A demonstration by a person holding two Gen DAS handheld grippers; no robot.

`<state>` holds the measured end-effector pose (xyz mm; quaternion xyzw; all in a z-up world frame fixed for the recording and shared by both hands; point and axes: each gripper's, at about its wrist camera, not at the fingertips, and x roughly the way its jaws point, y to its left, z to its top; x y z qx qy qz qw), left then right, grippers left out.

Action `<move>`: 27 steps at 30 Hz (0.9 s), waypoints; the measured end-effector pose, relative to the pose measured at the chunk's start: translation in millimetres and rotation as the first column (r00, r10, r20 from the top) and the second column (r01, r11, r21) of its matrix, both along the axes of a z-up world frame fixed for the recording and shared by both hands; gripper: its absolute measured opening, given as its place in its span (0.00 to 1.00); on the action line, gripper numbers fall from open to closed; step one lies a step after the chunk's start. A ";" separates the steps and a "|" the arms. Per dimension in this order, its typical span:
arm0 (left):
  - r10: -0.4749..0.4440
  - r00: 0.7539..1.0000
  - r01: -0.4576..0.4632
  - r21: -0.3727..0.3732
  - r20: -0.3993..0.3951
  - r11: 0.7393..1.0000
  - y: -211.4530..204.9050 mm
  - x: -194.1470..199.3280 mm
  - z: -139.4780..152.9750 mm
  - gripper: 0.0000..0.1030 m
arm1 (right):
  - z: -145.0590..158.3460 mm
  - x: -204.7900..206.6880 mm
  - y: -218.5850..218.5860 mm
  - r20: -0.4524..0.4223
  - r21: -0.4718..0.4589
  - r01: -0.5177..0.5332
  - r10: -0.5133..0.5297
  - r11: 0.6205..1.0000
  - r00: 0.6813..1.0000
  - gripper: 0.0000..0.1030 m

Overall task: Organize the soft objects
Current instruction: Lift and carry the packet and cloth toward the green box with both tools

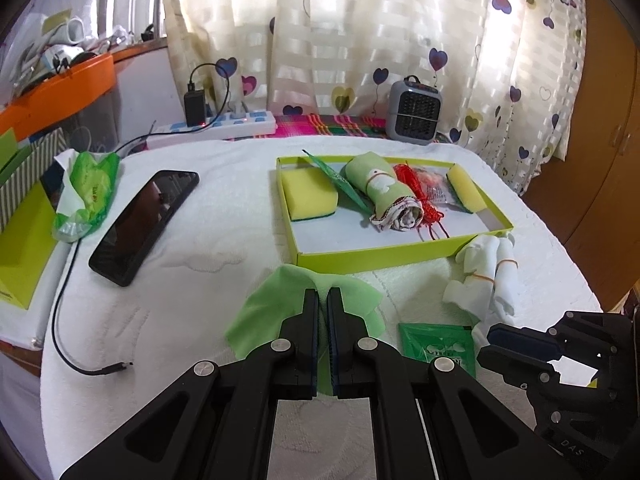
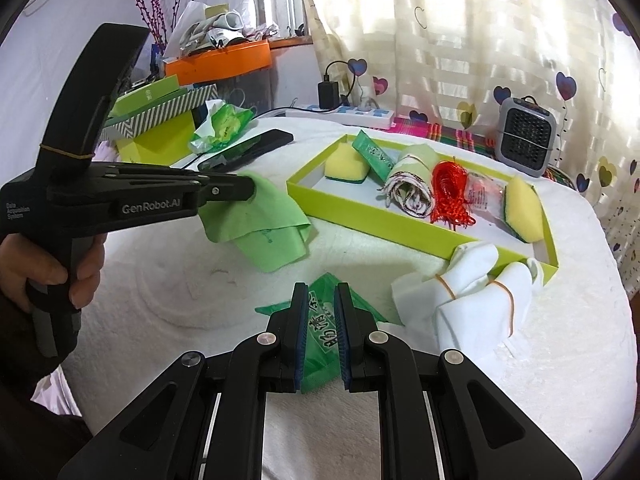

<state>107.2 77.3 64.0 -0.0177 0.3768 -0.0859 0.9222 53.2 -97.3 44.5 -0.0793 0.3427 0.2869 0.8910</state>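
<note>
My left gripper (image 1: 323, 294) is shut on a light green cloth (image 1: 272, 308), lifted just above the white towel; it also shows in the right wrist view (image 2: 250, 186) pinching the cloth (image 2: 268, 232). My right gripper (image 2: 321, 292) straddles a green sachet (image 2: 320, 336) lying on the towel, its jaws narrowly apart and not clamped. The sachet also shows in the left wrist view (image 1: 438, 346). A lime tray (image 1: 384, 258) holds two yellow sponges (image 1: 308, 194), a rolled cloth (image 1: 384, 190), red string (image 1: 416, 188) and a green packet. White rolled cloths (image 2: 476, 292) with rubber bands lie beside the tray.
A black phone (image 1: 140, 224) and a cable (image 1: 72, 336) lie at the left. A tissue pack (image 1: 86, 192) and boxes (image 1: 20, 248) stand at the far left. A power strip (image 1: 224, 124) and a small grey heater (image 1: 414, 114) stand at the back by the curtain.
</note>
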 end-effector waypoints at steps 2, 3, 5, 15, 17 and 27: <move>0.008 1.000 -0.008 -0.002 -0.001 1.000 0.4 -0.3 0.7 0.04 | -1.4 0.3 -1.8 -0.008 0.004 0.007 -0.007 1.000 1.000 0.13; 0.013 1.000 -0.013 -0.008 0.000 1.000 1.4 -1.3 1.6 0.04 | -1.9 1.1 -2.5 -0.011 0.004 0.010 -0.010 1.000 1.000 0.13; 0.012 1.000 -0.012 -0.015 0.003 1.000 3.5 -1.5 3.0 0.04 | -2.4 1.5 -5.0 -0.017 0.014 0.014 -0.014 1.000 1.000 0.13; 0.018 1.000 -0.018 -0.018 -0.018 1.000 7.1 0.7 -5.5 0.04 | -24.6 6.2 17.9 -0.102 -0.011 -0.106 0.105 0.994 0.989 0.48; 0.017 1.000 -0.017 -0.019 -0.017 1.000 7.2 0.9 -5.8 0.04 | -27.6 8.7 19.8 -0.103 -0.021 -0.095 0.092 0.995 0.990 0.68; 0.012 1.000 -0.013 -0.026 -0.020 1.000 6.2 0.4 -7.2 0.04 | -41.1 24.4 24.8 -0.123 -0.105 -0.033 0.020 0.994 0.992 0.68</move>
